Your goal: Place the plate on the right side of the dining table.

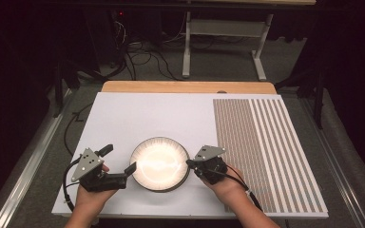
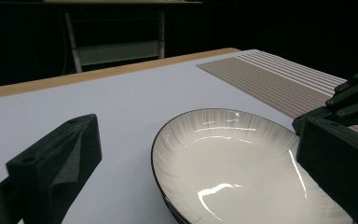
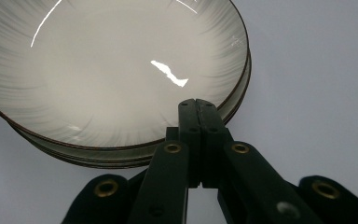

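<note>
Setting: a lab or test room, not a home. Dark surroundings, grey carpeted floor (image 1: 218, 61). A flat white board (image 1: 142, 118) lies on a light wooden tabletop (image 1: 185, 87), with a finely striped brown-and-white patterned mat (image 1: 266, 142) alongside. Loose black cables (image 1: 142, 59) trail on the floor (near a white metal bench frame (image 1: 186, 47)).

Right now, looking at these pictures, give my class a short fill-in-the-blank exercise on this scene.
1. The left gripper has its jaws ____.
2. The right gripper has its jaws ____.
3. The plates are stacked on a ____ board.

Missing words: open; shut; white
</note>
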{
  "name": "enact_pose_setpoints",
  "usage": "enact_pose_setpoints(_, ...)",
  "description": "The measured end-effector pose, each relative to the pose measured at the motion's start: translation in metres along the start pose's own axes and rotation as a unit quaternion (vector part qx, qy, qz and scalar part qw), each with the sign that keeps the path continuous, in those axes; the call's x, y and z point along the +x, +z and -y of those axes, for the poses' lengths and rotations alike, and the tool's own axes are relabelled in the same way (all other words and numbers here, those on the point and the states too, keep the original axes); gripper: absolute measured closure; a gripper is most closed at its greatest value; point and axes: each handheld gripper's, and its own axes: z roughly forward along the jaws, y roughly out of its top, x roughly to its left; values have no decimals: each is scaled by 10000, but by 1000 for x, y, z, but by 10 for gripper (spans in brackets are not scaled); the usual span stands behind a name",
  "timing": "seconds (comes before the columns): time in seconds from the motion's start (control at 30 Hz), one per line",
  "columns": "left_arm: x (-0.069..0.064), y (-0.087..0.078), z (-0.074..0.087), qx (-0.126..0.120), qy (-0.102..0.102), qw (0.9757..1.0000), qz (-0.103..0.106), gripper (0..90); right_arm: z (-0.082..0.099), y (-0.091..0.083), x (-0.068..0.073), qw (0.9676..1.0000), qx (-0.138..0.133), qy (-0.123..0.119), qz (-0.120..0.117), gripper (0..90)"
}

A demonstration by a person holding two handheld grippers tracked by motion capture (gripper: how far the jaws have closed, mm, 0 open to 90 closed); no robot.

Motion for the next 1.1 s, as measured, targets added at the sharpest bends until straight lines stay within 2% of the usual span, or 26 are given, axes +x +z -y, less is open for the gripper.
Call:
enact_pose_setpoints(0.5, 2, -1, 0, -15, -30, 10000, -21, 7, -4, 8, 5, 9999, -32, 10, -121, 900)
enact_pose_setpoints(0.77, 2, -1, 0, -28, -41, 10000, -38, 7, -5, 11, 8, 9998, 36, 30, -195, 900)
enact_pose_setpoints(1.0, 2, 0, 0, -31, -127, 9999, -43, 6, -5, 13, 8, 9998, 9, 49, -184, 900)
enact_pose_setpoints(1.1, 2, 0, 0, -17, -105, 9999, -53, 7, -5, 13, 10, 9998, 41, -3, -199, 900)
